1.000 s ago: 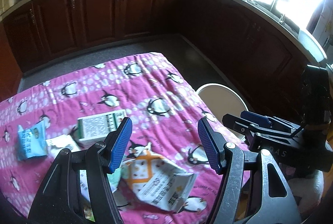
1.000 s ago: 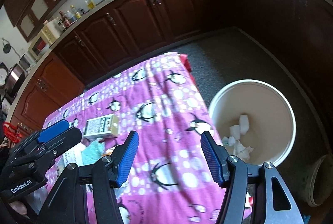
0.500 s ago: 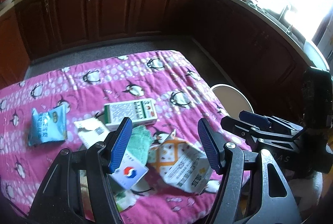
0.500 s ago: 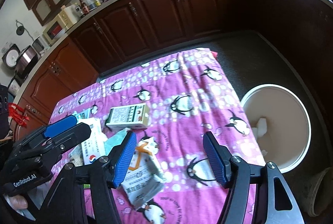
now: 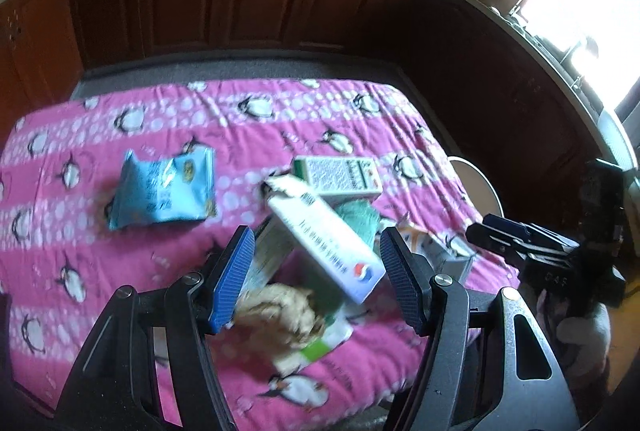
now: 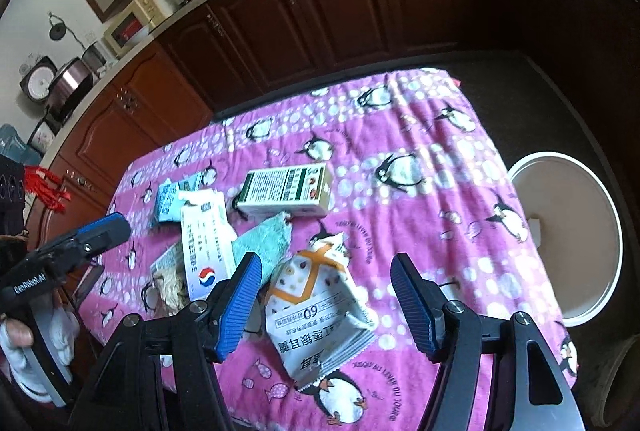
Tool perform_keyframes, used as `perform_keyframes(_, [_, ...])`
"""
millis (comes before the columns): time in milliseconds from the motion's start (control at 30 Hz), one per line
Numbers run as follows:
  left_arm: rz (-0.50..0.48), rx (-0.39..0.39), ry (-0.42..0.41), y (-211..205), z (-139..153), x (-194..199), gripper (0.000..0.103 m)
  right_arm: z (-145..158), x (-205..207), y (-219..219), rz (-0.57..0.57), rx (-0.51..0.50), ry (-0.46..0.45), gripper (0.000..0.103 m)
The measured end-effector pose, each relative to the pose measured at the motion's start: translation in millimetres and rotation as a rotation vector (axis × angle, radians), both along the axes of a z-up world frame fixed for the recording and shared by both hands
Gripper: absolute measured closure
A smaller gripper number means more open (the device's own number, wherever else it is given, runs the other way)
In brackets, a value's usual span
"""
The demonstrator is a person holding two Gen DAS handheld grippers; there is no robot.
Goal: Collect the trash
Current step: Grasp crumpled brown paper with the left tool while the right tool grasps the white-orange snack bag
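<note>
Right gripper point(image 6: 326, 301), jaws just eased wider and empty, now frames the white-orange snack bag point(image 6: 320, 315) instead of the bin point(image 6: 576, 243); left gripper point(image 5: 316, 283) open, empty over the boxes.

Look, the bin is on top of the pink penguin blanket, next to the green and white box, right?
Not quite. The bin stands on the floor beside the table, off the right edge of the blanket, as the right wrist view shows. The green and white box does lie on the blanket, well away from the bin.
</note>
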State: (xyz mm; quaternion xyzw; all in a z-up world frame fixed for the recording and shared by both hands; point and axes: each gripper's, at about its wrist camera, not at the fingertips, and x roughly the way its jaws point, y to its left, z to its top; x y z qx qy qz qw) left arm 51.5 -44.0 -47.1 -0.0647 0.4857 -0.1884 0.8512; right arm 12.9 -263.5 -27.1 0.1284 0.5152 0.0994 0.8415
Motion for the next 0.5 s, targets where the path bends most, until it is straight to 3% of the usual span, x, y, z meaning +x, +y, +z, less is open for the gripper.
perform_keyframes(200, [-0.031, 0.025, 0.046, 14, -18, -18, 0.039, -15, 2, 7, 0.025, 0.0, 0.04, 0.037])
perform_keyframes(500, [-0.09, 0.096, 0.076, -6, -55, -32, 0.039, -35, 6, 11, 0.042, -0.014, 0.094, 0.037])
